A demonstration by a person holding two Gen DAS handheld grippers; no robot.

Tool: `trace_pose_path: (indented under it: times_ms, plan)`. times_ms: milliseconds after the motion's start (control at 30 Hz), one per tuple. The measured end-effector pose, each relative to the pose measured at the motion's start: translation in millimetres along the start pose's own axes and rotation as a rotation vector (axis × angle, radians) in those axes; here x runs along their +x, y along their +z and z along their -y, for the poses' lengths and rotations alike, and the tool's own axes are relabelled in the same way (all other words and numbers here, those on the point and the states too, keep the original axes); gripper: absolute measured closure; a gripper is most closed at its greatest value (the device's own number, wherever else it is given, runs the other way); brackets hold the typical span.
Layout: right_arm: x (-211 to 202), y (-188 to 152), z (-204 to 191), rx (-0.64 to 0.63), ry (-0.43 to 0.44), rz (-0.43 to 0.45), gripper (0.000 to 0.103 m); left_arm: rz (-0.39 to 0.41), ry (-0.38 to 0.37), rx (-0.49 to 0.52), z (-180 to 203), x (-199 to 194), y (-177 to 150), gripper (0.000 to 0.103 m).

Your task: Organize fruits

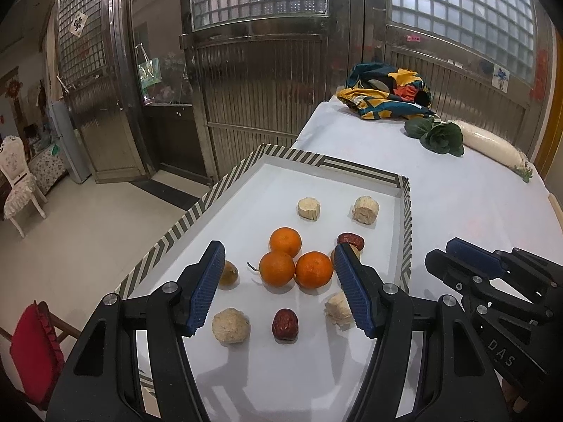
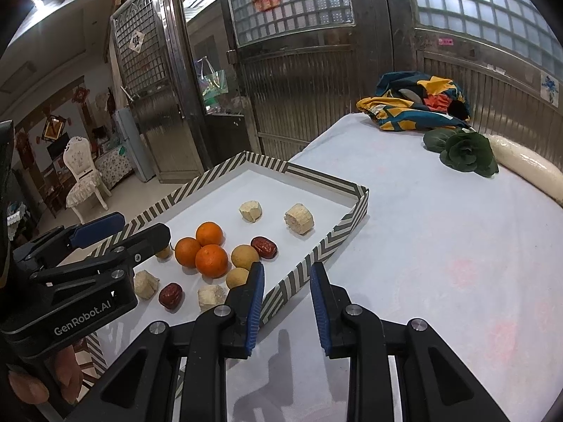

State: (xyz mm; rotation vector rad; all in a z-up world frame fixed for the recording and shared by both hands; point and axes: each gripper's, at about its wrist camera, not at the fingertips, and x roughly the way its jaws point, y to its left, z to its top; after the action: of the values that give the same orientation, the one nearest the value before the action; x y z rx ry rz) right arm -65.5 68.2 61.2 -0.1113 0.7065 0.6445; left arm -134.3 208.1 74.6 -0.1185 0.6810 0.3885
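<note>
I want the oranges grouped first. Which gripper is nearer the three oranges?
Left. The left gripper hovers over the oranges in the tray; the right gripper is beyond the tray's right wall.

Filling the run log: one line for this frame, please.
left hand-held gripper: open, over tray | right hand-held gripper: open, empty, at tray edge | oranges: three clustered in tray | nothing grasped

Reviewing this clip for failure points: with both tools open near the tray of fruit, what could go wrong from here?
1. The three oranges sit touching in a cluster; closing the left tool on one may nudge the others and set them rolling.
2. The right tool straddles the tray's striped wall; moving in low could catch and shift the tray.
3. Small round brown fruits sit beside the oranges, easily knocked.
</note>
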Motion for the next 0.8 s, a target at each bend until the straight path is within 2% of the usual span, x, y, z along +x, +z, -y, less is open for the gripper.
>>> trace_pose_path:
  times_ms: [800]
  plan:
    - [9.4,-1.2,2.9,-0.002,0.004,-0.022,0.077,-0.003,0.004,0.014,3.5,1.7,-0.9,0.038]
